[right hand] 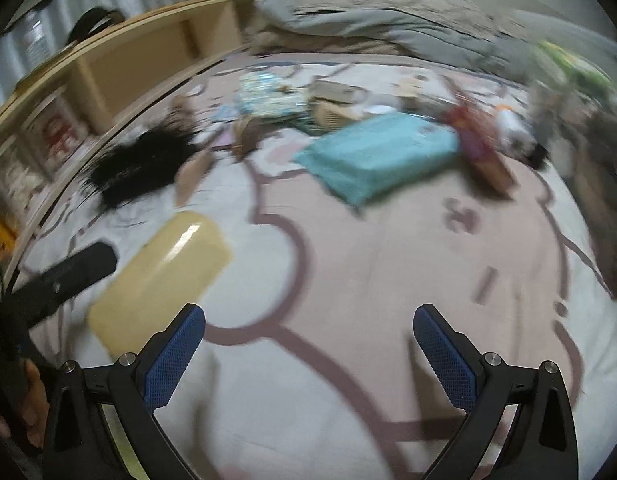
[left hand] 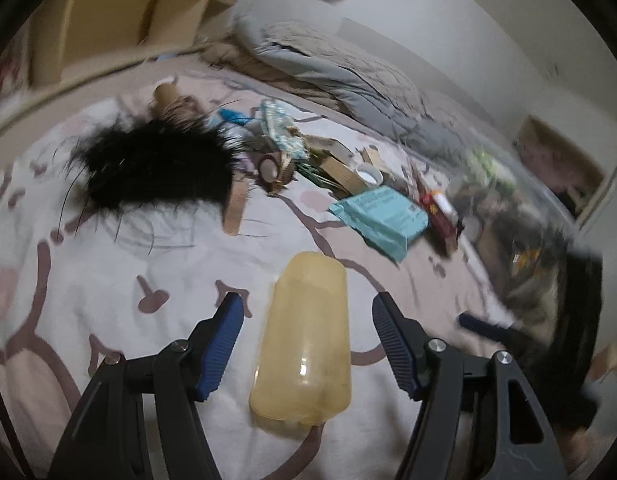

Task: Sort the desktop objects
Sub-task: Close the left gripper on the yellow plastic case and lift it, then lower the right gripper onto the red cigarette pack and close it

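Note:
A pale yellow translucent case (left hand: 304,340) lies lengthwise on the patterned bed sheet (left hand: 108,280). My left gripper (left hand: 308,300) straddles it, open, with a gap between each blue pad and the case's sides. In the right wrist view the same yellow case (right hand: 160,276) lies at the left, with one dark finger of the left gripper (right hand: 76,268) beside it. My right gripper (right hand: 308,314) is open over bare sheet to the right of the case, with nothing between its fingers. Its blurred dark tip (left hand: 480,324) shows at the right of the left wrist view.
A black feathery item (left hand: 148,168) lies far left beside a wooden stick (left hand: 236,208). A teal packet (left hand: 382,216) and a heap of small boxes and wrappers (left hand: 308,152) lie beyond. A clear bin (left hand: 508,216) stands right. A grey quilt (left hand: 348,72) and wooden shelf (left hand: 108,20) lie behind.

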The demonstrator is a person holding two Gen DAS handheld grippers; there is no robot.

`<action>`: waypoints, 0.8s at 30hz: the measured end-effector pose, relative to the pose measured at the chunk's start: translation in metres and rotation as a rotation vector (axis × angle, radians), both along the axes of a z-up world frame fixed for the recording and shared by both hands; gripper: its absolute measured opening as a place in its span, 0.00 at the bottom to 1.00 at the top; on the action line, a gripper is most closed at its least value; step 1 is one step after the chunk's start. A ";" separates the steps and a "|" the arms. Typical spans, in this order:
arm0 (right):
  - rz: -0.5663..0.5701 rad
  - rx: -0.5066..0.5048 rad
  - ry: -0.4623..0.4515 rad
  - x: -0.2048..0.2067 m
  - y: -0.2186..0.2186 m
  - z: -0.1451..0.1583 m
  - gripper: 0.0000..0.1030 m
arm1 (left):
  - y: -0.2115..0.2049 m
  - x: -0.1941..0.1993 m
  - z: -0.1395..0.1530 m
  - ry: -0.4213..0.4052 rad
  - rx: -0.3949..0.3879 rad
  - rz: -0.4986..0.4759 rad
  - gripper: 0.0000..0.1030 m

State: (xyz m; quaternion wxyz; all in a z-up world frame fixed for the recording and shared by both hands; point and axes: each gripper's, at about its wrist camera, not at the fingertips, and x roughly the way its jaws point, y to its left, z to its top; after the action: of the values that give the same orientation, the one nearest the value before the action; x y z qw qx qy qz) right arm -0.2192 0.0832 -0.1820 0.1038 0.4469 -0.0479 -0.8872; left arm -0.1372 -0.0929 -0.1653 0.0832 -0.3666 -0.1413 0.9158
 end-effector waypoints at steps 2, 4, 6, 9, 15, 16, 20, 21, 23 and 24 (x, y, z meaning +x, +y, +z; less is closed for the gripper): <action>-0.046 0.002 0.006 -0.001 0.014 0.000 1.00 | 0.011 -0.001 -0.002 0.003 -0.058 -0.024 0.65; -0.103 0.000 0.026 -0.003 0.028 0.001 1.00 | 0.019 -0.003 -0.008 -0.013 -0.107 -0.035 0.65; -0.174 0.001 0.041 -0.007 0.044 0.003 1.00 | 0.023 -0.007 -0.014 -0.039 -0.138 -0.030 0.65; -0.247 -0.015 0.046 -0.014 0.066 0.005 1.00 | 0.023 -0.014 -0.025 -0.084 -0.155 -0.017 0.65; -0.289 -0.031 0.047 -0.038 0.092 0.013 1.00 | 0.024 -0.020 -0.031 -0.108 -0.141 -0.008 0.62; -0.288 -0.045 0.042 -0.044 0.096 0.014 1.00 | 0.024 -0.020 -0.031 -0.109 -0.137 -0.008 0.59; -0.303 -0.067 0.024 -0.071 0.106 0.013 1.00 | 0.025 -0.021 -0.033 -0.117 -0.143 -0.004 0.56; -0.317 -0.064 0.016 -0.079 0.108 0.012 1.00 | 0.025 -0.021 -0.033 -0.118 -0.148 -0.002 0.53; -0.330 -0.069 0.007 -0.093 0.110 0.011 1.00 | 0.024 -0.021 -0.033 -0.119 -0.147 0.003 0.51; -0.335 -0.074 0.011 -0.101 0.111 0.011 1.00 | 0.022 -0.021 -0.033 -0.119 -0.136 0.005 0.51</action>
State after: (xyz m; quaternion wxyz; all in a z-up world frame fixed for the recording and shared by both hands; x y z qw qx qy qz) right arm -0.3201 0.1939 -0.1714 -0.0290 0.4238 -0.1536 -0.8922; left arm -0.1579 -0.0708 -0.1982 0.0472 -0.4250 -0.0846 0.9000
